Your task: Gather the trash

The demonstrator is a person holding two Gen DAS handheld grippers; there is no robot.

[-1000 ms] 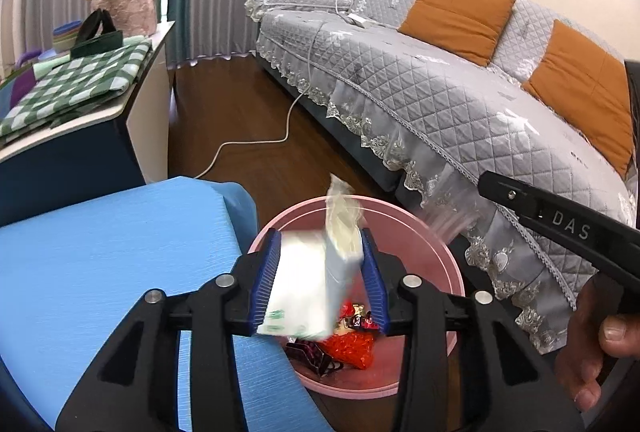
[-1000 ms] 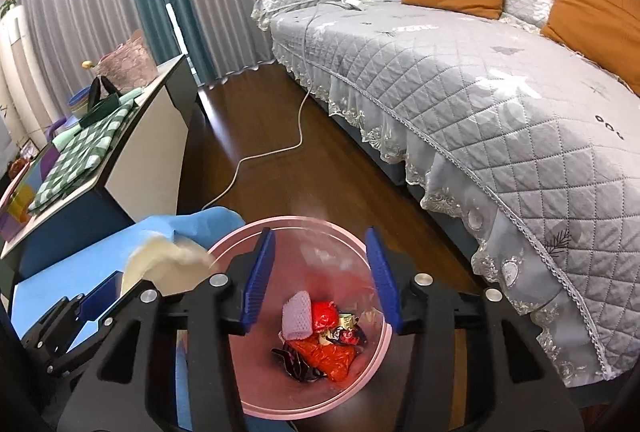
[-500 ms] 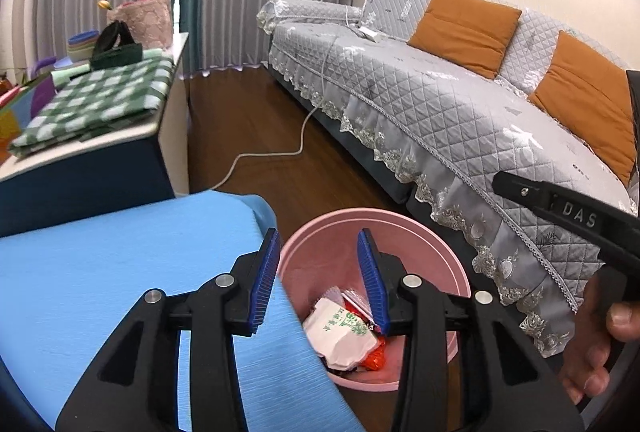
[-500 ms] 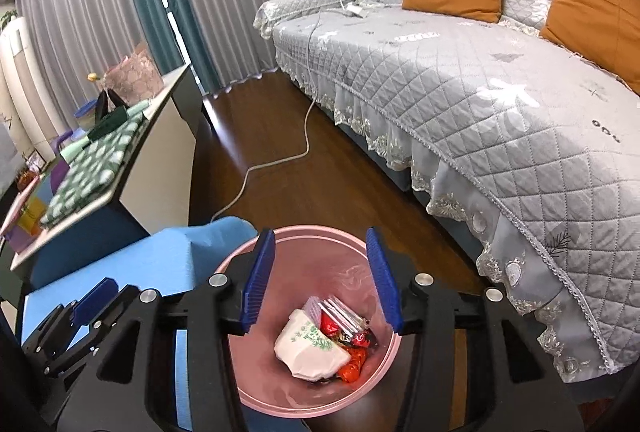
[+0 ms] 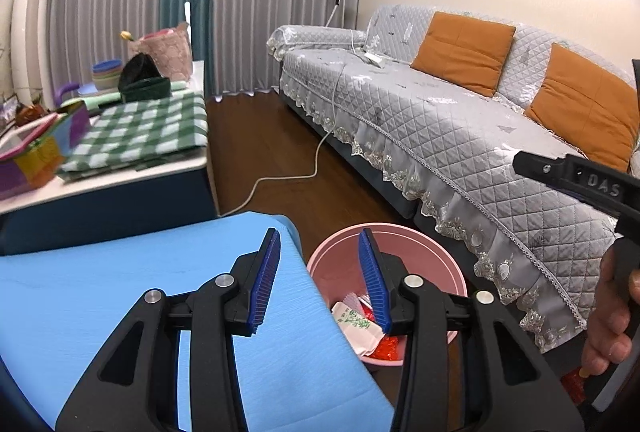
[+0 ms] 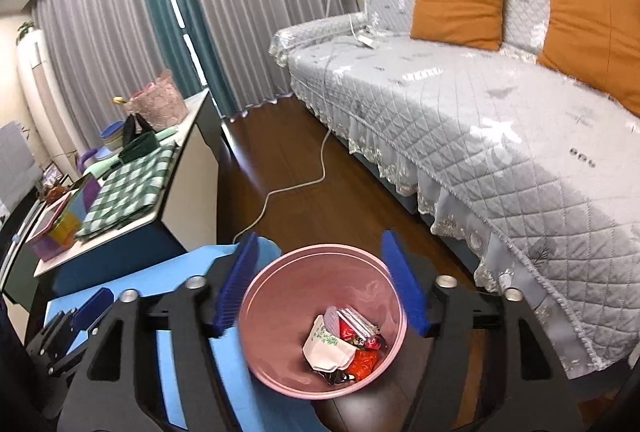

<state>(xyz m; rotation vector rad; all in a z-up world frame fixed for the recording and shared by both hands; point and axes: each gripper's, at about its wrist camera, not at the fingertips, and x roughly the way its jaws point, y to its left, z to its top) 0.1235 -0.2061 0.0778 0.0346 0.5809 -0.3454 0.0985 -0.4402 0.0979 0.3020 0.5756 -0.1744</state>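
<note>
A pink bin [image 5: 400, 232] [image 6: 280, 312] stands on the wood floor between a blue-covered table [image 5: 120, 292] [image 6: 176, 272] and the sofa. In it lie a white packet with green print [image 5: 356, 324] [image 6: 324, 346] and red wrappers [image 5: 386, 346] [image 6: 362, 360]. My left gripper [image 5: 319, 236] hangs above the table's corner and the bin's near rim, its jaws opening a little with nothing between them. My right gripper [image 6: 320, 236] hovers over the bin, jaws opening wide and empty. A hand [image 5: 612, 312] holds the right gripper's body at the right edge of the left wrist view.
A grey quilted sofa [image 5: 440, 119] [image 6: 480, 111] with orange cushions runs along the right. A white cable [image 5: 312, 171] [image 6: 296, 187] trails over the floor. A side table with a green checked cloth [image 5: 140, 135] [image 6: 128, 187] and other items stands at the left.
The left gripper let go of the white packet, which now lies in the bin. Both grippers have risen and the bin looks farther below. The right jaws have spread wider.
</note>
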